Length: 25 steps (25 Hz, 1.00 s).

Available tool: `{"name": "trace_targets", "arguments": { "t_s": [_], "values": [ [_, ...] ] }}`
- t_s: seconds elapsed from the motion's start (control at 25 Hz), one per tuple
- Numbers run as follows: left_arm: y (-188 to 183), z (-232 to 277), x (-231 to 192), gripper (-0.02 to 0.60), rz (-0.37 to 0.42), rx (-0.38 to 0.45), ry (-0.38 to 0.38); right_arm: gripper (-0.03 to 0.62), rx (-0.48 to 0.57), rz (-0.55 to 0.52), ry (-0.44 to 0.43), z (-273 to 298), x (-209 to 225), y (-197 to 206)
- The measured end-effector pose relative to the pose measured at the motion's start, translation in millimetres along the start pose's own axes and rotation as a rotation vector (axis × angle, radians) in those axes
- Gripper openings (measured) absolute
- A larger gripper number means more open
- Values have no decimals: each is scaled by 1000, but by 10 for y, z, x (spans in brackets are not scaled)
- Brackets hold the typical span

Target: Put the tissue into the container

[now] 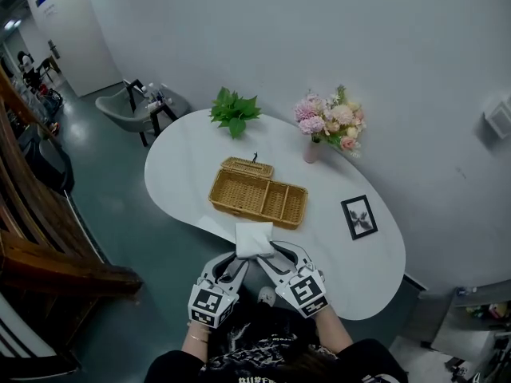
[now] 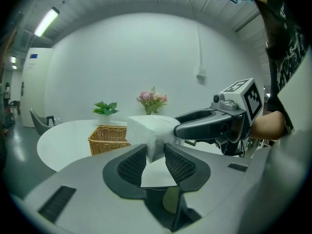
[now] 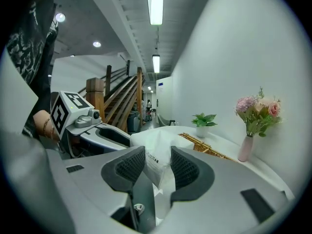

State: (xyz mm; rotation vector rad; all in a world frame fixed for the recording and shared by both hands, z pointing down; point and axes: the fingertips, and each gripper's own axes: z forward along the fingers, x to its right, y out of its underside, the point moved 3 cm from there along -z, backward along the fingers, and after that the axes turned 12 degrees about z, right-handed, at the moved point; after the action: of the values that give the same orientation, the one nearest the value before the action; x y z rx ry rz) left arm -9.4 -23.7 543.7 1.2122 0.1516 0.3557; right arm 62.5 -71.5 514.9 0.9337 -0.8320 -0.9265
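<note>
The tissue pack hangs at lower centre of the head view, over the near edge of the white table, just short of the wicker basket. The left gripper pinches its lower left end and the right gripper its lower right end, jaws partly apart, pads pressing in. The pack looks light and soft, its skin slick and easily crumpled. Gripping the padded body rather than loose film seems safer.
</note>
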Motion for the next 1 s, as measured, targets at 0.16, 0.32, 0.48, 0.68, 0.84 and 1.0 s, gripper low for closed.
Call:
{"name": "trace_targets", "arguments": {
  "t_s": [0.16,0.32,0.48,0.68,0.84,1.0],
  "values": [
    [-52,138,-177,135,-3,6,29,187,5,11,28,134,122,-101],
    [-110,275,-398,135,8,6,74,184,3,13,66,291,232,-228],
    [-156,449,-663,135,9,16,112,183,2,21,104,506,371,-358],
    [-200,578,-983,135,-1,27,143,181,-5,29,137,773,471,-522],
    [-223,689,-1241,135,-11,25,155,179,-11,31,164,994,555,-619],
    [-206,791,-1435,135,2,22,205,179,-23,40,181,1174,629,-694]
  ]
}}
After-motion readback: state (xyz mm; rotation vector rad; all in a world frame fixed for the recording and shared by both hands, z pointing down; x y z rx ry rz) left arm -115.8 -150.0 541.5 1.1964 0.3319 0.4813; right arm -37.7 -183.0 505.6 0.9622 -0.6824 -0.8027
